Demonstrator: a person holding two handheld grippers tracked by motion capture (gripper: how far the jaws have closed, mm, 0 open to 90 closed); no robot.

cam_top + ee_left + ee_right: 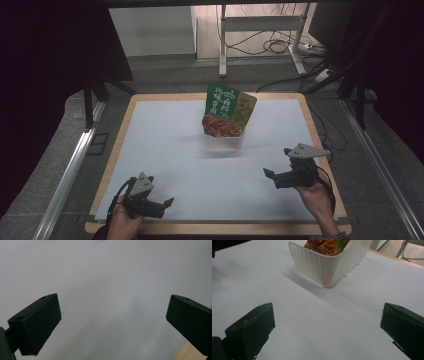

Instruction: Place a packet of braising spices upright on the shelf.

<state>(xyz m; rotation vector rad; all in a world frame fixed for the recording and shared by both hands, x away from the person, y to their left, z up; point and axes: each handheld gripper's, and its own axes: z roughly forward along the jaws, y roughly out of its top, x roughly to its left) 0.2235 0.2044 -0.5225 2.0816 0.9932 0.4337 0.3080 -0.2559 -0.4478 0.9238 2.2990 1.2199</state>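
A green and orange snack bag (pixel 228 107) stands upright in a white ribbed plastic tub (pixel 226 142) at the far middle of the table. The right gripper view has the tub (pixel 323 268) ahead, with the bag's red printed part (pixel 322 245) above its rim. My left gripper (pixel 165 204) is held low near the front left edge, open, with only the white sheet between its jaws (pixel 113 312). My right gripper (pixel 275 162) hovers at the front right, open and empty (pixel 327 317), pointing toward the tub from a short distance.
A white sheet (pixel 200 170) covers the wooden table, whose bare rim (pixel 320 145) shows around it. Metal rails (pixel 70 170) run along both sides. Beyond the far edge are a white stand's legs (pixel 222 45) and cables on the floor (pixel 270 45).
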